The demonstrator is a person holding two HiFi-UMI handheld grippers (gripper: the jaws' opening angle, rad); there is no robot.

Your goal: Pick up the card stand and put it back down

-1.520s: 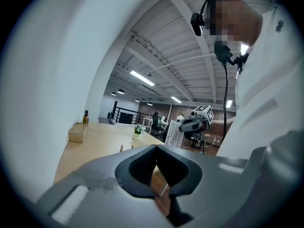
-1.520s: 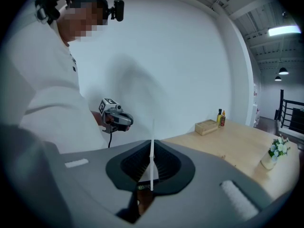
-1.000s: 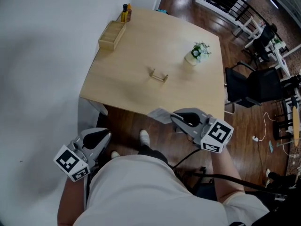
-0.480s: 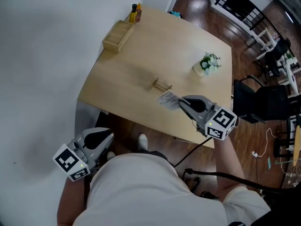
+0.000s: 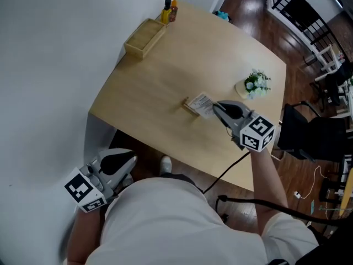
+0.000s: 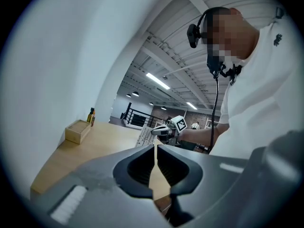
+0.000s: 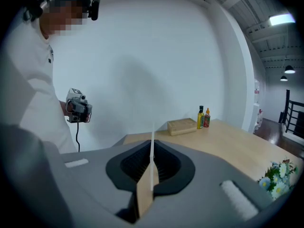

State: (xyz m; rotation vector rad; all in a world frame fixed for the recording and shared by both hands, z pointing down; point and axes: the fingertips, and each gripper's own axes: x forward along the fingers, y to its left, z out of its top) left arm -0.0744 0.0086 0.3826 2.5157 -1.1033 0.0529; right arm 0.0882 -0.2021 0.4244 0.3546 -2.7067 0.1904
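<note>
The small wooden card stand [image 5: 190, 107] lies near the middle of the light wooden table [image 5: 149, 87]. A white printed card [image 5: 202, 102] hangs right over it, and whether card and stand touch cannot be told. My right gripper [image 5: 215, 107] is shut on that card. In the right gripper view the card [image 7: 152, 148] shows edge-on between the jaws. My left gripper [image 5: 126, 162] is held low by my left hip, off the table, shut with nothing in it. In the left gripper view its jaws [image 6: 155, 152] meet, and the right gripper [image 6: 167, 128] shows beyond them.
A wooden box [image 5: 145, 37] and two bottles [image 5: 170, 8] stand at the table's far left by the white wall. A small flower pot [image 5: 255, 85] sits right of the stand. A black chair [image 5: 315, 138] stands off the table's right side.
My right gripper has carried the card from the table's near edge forward over the table to the card stand. The left gripper has stayed put.
</note>
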